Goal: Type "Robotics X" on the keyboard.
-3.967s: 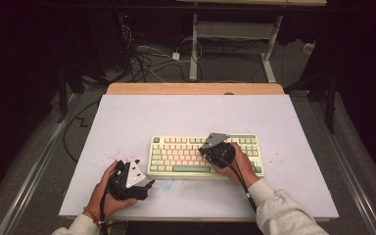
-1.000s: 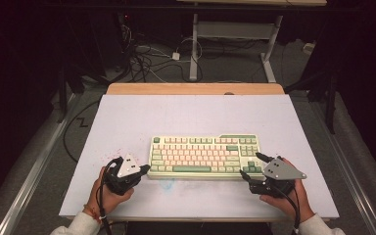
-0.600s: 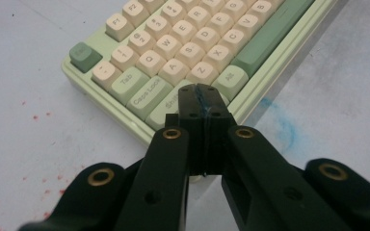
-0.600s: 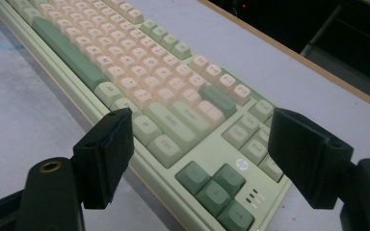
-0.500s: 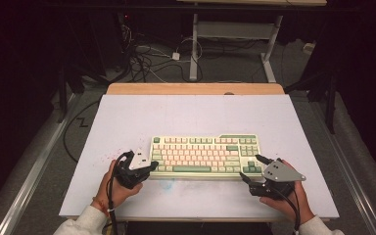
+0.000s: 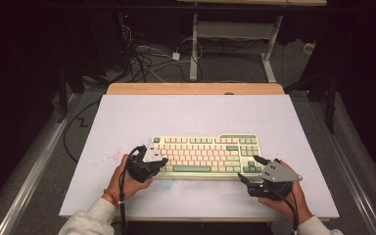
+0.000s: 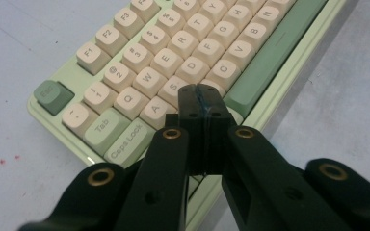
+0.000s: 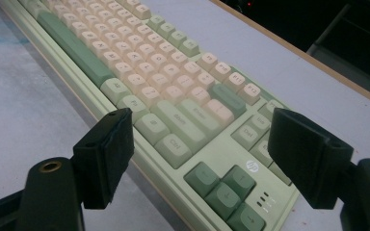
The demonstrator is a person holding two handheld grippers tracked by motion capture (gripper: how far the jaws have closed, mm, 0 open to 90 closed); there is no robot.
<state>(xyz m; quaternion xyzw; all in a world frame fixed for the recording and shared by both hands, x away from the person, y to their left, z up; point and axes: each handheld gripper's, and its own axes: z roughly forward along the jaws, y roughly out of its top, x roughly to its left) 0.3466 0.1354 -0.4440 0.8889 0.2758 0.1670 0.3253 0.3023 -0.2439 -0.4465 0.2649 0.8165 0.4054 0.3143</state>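
Two grippers at the near edge of the white table point(image 6: 127, 117), one at each end of a pale green keyboard point(image 6: 203, 154).

Keyboard lies flat, long side parallel to the table's near edge, roughly mid-width and nearer the near edge than the far one. Cream keys, darker green space bar and modifiers.

Left gripper point(image 6: 160, 160): held over the keyboard's near-left corner. Jaws pressed fully together, nothing between them. In the left gripper view the joined tips point(image 7: 201, 98) sit above the left end of the letter rows, around the A, S and Z keys, with the left end of the space bar point(image 7: 270, 60) just beyond. Whether the tips touch a key cannot be told.

Right gripper point(image 6: 250, 169): beside the keyboard's near-right corner, pointing in at it. Jaws stand wide apart and grip nothing. In the right gripper view the two pads point(image 8: 110, 149) frame the keyboard's right end; the arrow keys point(image 8: 224, 190) lie between them, clear of both pads.

Faint red specks mark the table left of the keyboard.
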